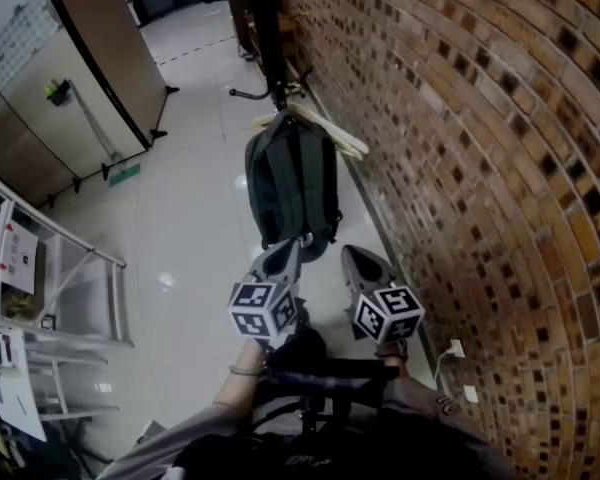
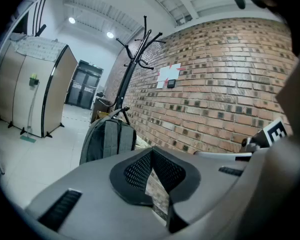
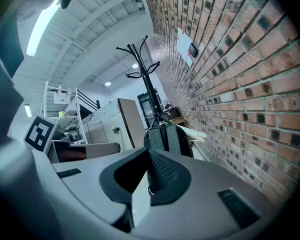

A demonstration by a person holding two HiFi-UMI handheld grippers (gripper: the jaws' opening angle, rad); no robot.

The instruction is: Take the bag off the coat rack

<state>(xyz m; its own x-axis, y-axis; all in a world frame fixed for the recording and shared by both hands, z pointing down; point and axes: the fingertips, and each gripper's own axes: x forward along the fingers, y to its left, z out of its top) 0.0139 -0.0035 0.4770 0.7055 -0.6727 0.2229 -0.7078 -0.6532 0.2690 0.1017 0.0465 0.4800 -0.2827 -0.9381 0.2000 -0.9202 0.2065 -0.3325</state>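
Observation:
A dark grey backpack (image 1: 292, 183) hangs from a low hook of the black coat rack (image 1: 270, 38), close to the brick wall. My left gripper (image 1: 292, 243) is just below and in front of the bag's bottom edge, jaws shut and empty. My right gripper (image 1: 352, 253) is beside it to the right, also shut with nothing held. In the left gripper view the bag (image 2: 107, 139) shows above the closed left gripper (image 2: 152, 151), under the rack (image 2: 135, 59). The right gripper view has the bag (image 3: 165, 136) straight ahead of the closed right gripper (image 3: 149, 151), apart from it.
A brick wall (image 1: 480, 168) runs along the right. Pale planks (image 1: 330, 128) lean by the rack's foot. A beige cabinet (image 1: 70, 78) and a metal shelf unit (image 1: 40, 298) stand to the left across glossy floor tiles. A wall socket (image 1: 455, 350) sits low on the wall.

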